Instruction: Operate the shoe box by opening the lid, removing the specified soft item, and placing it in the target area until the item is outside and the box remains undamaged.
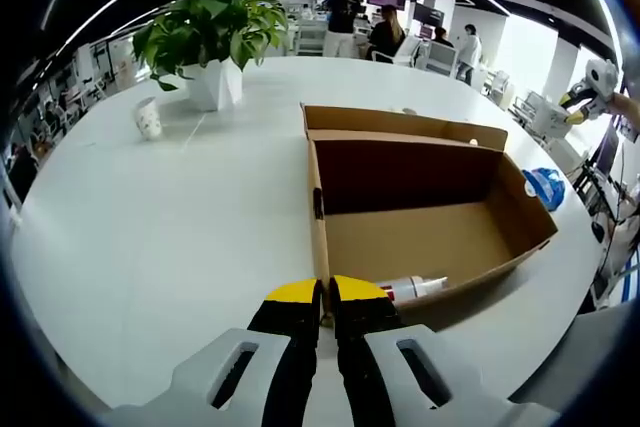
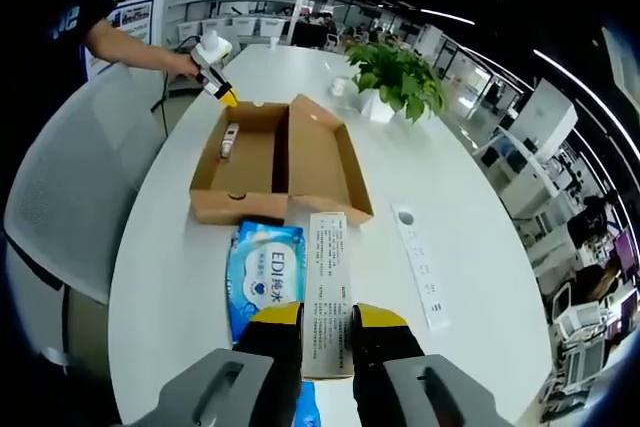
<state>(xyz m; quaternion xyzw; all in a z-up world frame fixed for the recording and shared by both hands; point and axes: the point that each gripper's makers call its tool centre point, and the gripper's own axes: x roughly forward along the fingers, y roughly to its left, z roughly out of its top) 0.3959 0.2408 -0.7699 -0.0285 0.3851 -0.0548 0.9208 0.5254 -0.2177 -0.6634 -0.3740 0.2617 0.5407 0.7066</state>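
Observation:
The open cardboard shoe box (image 1: 420,237) lies on the white table, its lid (image 1: 400,125) folded back. A white tube with a red label (image 1: 412,288) rests inside against the near wall. My left gripper (image 1: 327,295) is shut on the box's wall at the near corner; it also shows at the box's far corner as the left gripper (image 2: 222,90) in a person's hand. A blue soft wipes pack (image 2: 264,285) lies outside the shoe box (image 2: 250,162), beside a printed paper sheet (image 2: 329,277). My right gripper (image 2: 328,317) hovers open above the sheet.
A potted plant (image 1: 215,42) and a paper cup (image 1: 148,118) stand at the far side of the table (image 1: 150,247). A white power strip (image 2: 420,267) lies right of the box. A grey chair (image 2: 70,177) sits at the table edge. People stand in the background.

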